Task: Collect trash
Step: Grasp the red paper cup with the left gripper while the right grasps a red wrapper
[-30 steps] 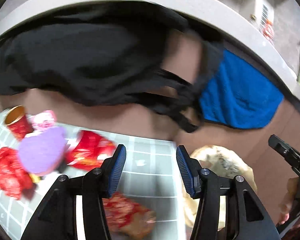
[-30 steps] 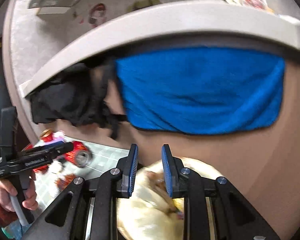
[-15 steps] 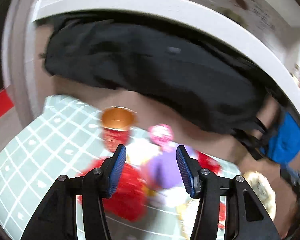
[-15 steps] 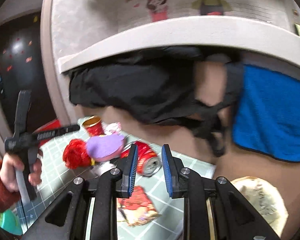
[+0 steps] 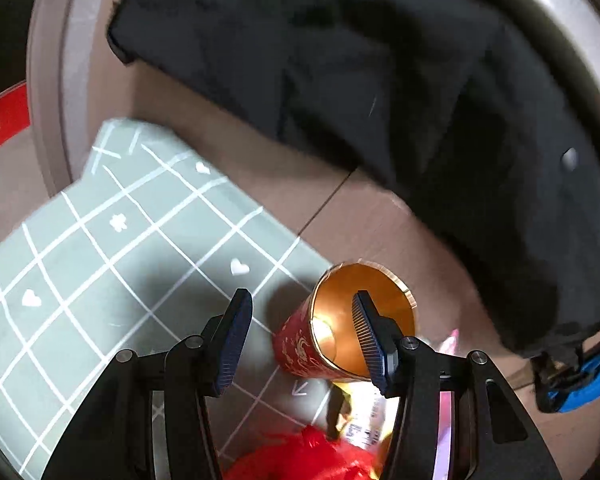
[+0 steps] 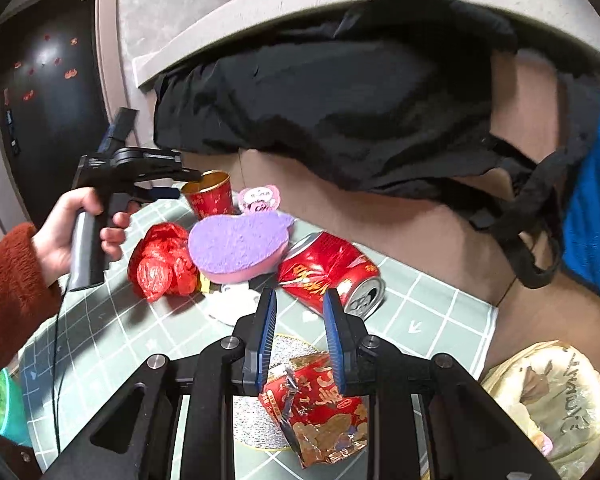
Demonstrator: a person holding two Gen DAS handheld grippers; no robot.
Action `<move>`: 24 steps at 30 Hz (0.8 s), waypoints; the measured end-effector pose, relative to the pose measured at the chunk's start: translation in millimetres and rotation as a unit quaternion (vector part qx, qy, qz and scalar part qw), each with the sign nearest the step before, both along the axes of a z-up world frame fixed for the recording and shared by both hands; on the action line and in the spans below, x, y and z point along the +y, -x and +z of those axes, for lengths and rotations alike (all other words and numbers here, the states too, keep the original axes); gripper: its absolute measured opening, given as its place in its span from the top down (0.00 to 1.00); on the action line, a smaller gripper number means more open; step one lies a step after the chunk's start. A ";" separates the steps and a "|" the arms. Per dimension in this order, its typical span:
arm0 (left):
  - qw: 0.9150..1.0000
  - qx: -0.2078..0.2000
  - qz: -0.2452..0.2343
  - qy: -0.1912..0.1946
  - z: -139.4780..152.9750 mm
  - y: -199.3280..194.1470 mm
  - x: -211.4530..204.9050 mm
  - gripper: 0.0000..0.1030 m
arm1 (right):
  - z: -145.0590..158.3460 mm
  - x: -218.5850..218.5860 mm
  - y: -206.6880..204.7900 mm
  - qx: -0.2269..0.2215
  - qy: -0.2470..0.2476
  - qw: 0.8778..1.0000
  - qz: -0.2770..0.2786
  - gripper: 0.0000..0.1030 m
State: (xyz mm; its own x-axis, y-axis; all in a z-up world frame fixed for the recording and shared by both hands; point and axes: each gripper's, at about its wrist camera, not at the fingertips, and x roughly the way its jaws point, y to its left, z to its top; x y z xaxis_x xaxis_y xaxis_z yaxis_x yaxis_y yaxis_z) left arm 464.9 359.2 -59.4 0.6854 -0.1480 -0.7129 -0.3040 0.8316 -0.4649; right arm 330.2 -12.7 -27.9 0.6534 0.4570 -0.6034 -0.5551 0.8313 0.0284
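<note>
With the red paper cup (image 5: 342, 334) as the mark for everything else, the step in hand looks like a grab at that cup by the left gripper (image 5: 302, 336), whose fingers stand spread and hold nothing. In the left wrist view its right-hand finger already overlaps the cup's gold mouth while the other hangs over the green checked mat (image 5: 100, 264) to the cup's left; whether any pad touches the rim I cannot tell. To do this well, I would centre the cup wall between the two pads before squeezing, and squeeze softly, since thin paper will likely buckle or tip.

In the right wrist view the cup (image 6: 210, 196) stands upright at the mat's far edge, under the left gripper (image 6: 180, 184). Just right of the cup lies a pink wrapper (image 6: 260, 198), nearer than it a crumpled red bag (image 6: 160, 260) and a purple sponge (image 6: 240, 246), and further right a crushed red can (image 6: 332, 272). Well nearer the camera than the cup, the right gripper (image 6: 300, 338) hovers over a torn red packet (image 6: 320, 408), fingers narrowly parted, pinching nothing.
</note>
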 end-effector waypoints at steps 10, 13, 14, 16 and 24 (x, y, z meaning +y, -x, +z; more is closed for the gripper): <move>0.997 0.010 -0.027 -0.069 -2.7 31.2 -20.3 0.96 | -20.9 -1.7 4.7 0.029 0.018 0.998 0.046 0.78; 0.997 -0.018 -0.032 -0.075 13.2 60.0 -21.8 0.97 | -26.6 -12.2 10.5 0.030 0.028 0.998 0.043 0.78; 0.996 -0.026 -0.033 -0.076 18.3 65.9 -19.8 0.97 | -28.8 -17.9 12.2 0.033 0.028 0.998 0.040 0.78; 0.995 -0.047 -0.038 -0.077 30.8 89.5 -22.6 0.97 | -31.4 -25.9 13.0 0.039 0.024 0.998 0.034 0.78; 0.993 -0.084 -0.065 -0.056 56.0 164.8 -47.8 0.97 | -43.4 -53.2 -4.5 0.087 -0.042 0.995 0.008 0.77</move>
State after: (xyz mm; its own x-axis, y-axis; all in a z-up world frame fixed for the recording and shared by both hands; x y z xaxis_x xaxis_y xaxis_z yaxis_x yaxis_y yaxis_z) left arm 300.1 311.3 -3.4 0.7759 -0.1695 -0.6077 -0.1170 0.9079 -0.4025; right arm 334.7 -65.9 -71.3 0.5346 0.5199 -0.6662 -0.5486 0.8132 0.1943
